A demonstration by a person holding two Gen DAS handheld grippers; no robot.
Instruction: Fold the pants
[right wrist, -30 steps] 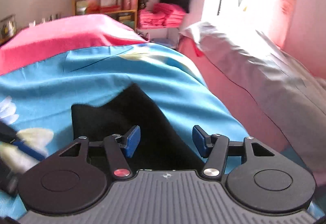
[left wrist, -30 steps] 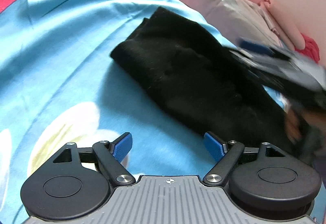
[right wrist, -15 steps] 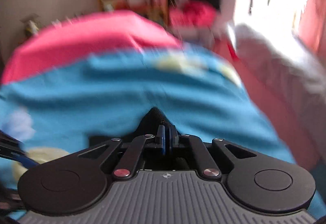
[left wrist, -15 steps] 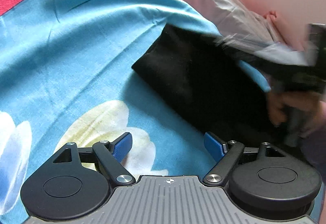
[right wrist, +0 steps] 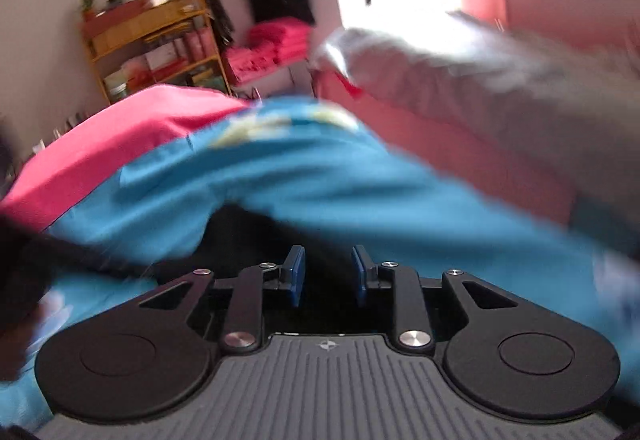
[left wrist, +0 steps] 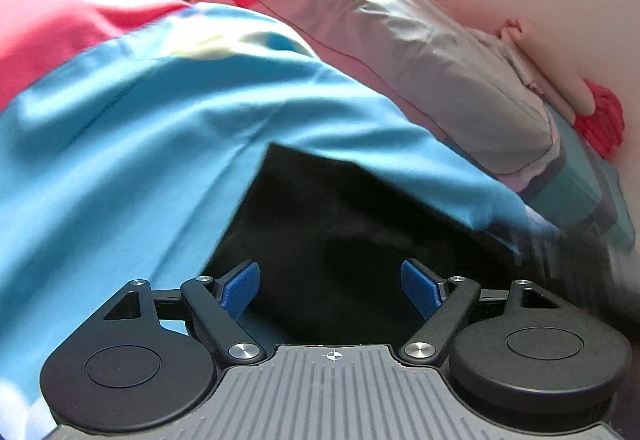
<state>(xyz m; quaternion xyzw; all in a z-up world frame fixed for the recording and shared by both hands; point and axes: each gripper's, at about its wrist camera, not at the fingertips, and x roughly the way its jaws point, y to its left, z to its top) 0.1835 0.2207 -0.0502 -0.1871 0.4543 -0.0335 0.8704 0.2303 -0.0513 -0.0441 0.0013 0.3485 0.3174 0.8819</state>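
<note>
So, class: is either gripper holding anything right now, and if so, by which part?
Nothing is held. The left gripper is wide open over the black pants; the right gripper is partly open with nothing pinched.

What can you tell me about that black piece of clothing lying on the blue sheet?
The black fabric pants look soft and matte, folded into a flat, straight-edged slab with one sharp corner pointing away. They lie on the blue bedsheet, directly ahead of the open left gripper. The right gripper is parted over their dark edge; blur hides any contact.

Left gripper (left wrist: 331,288) jaws wide apart, blue pads (left wrist: 240,286) over black pants (left wrist: 340,224). Pants lie on blue sheet (left wrist: 140,144). Grey pillow (left wrist: 420,52) beyond.
</note>
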